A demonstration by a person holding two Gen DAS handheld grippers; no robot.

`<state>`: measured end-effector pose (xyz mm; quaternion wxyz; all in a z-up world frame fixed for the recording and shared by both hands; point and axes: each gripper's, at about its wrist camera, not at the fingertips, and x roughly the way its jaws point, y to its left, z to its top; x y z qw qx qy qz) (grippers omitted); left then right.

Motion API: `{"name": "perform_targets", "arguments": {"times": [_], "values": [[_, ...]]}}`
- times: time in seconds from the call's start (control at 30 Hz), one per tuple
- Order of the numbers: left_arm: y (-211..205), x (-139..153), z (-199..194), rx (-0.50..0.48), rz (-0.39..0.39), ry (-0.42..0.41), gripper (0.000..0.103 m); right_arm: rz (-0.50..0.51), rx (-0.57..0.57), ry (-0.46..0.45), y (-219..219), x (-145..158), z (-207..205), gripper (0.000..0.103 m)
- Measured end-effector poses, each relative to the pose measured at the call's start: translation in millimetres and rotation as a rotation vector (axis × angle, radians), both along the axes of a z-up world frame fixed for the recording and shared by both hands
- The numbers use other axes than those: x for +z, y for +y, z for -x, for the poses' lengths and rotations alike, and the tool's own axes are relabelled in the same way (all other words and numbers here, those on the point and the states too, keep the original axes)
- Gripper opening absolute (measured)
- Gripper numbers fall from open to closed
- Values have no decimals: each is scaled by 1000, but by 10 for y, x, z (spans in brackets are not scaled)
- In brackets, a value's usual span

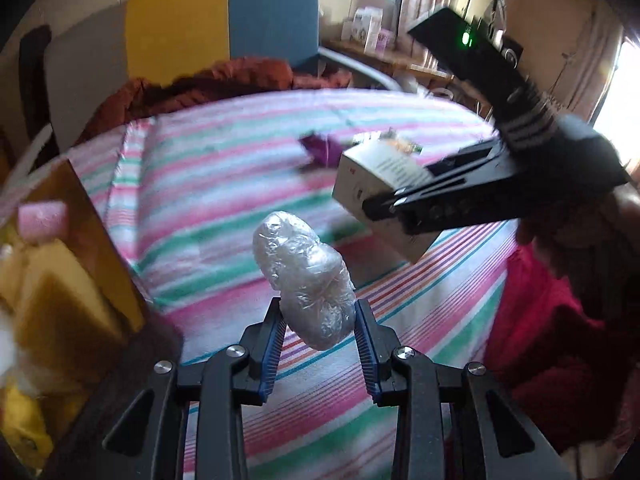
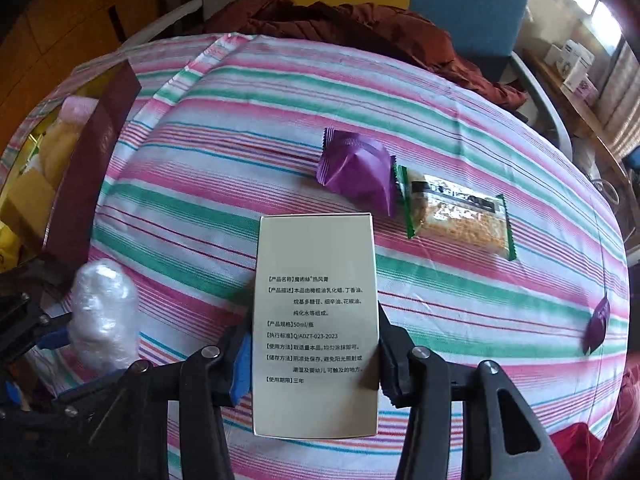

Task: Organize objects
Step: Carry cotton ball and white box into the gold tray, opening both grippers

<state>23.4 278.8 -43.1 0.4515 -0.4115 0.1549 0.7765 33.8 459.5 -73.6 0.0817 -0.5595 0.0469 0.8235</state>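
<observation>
My left gripper (image 1: pixel 318 316) is shut on a lump wrapped in clear plastic film (image 1: pixel 304 276), held up over the striped cloth; in the right wrist view the same lump (image 2: pixel 104 316) shows at the lower left. My right gripper (image 2: pixel 316 344) is shut on a white printed carton (image 2: pixel 316 320), its pads pressing both long sides. In the left wrist view that carton (image 1: pixel 380 184) hangs at the right, above the cloth. On the cloth lie a purple packet (image 2: pixel 356 170), a green-edged snack bar (image 2: pixel 456 216) and another purple packet (image 2: pixel 596 324).
A brown open box (image 2: pixel 100 140) with yellow and pink items stands at the left edge of the striped tablecloth (image 2: pixel 240 120). A rust jacket (image 2: pixel 340 28) lies at the far side before yellow and blue chairs. Red cloth (image 1: pixel 552 340) is near right.
</observation>
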Motion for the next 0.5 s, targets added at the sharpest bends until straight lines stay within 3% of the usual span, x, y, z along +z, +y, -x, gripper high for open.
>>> {"name": "perform_targets", "arguments": {"times": [0.33,0.5], "values": [[-699,620,102,159,-128,73,35,71,8,198,-411,629,-13,49],[-1251,710,304,300,-161,82,35,93,66,269,-787,868,56,49]]}}
